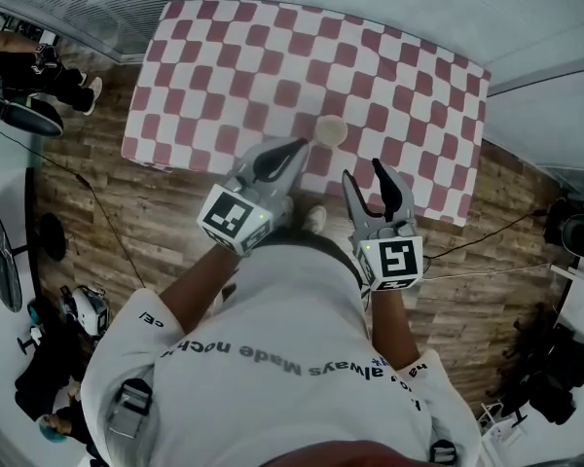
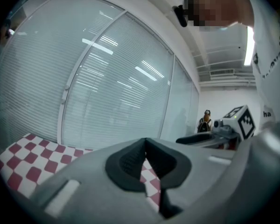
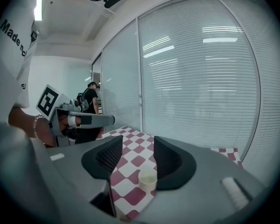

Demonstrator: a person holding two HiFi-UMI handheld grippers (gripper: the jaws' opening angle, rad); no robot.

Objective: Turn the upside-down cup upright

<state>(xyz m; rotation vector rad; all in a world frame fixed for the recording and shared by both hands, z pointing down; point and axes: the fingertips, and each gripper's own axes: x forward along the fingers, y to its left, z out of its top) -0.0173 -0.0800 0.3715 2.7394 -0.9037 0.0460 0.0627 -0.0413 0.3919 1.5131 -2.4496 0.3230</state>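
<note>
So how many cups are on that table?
1. A small pale cup stands on the checkered table, near its lower edge in the head view, just ahead of the right claw. None seems hidden.

Head view looks steeply down past person's shoulders, checkered table upper frame, both gripper views ride low near table, facing window blinds, head and right gripper views share cup.

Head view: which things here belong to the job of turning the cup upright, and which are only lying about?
Job in hand:
- cup on the checked table
- right tongs, open
- left tongs, shut

Lying about:
- cable on the wooden floor
- dark equipment at the right edge
- a bystander's shoe
</note>
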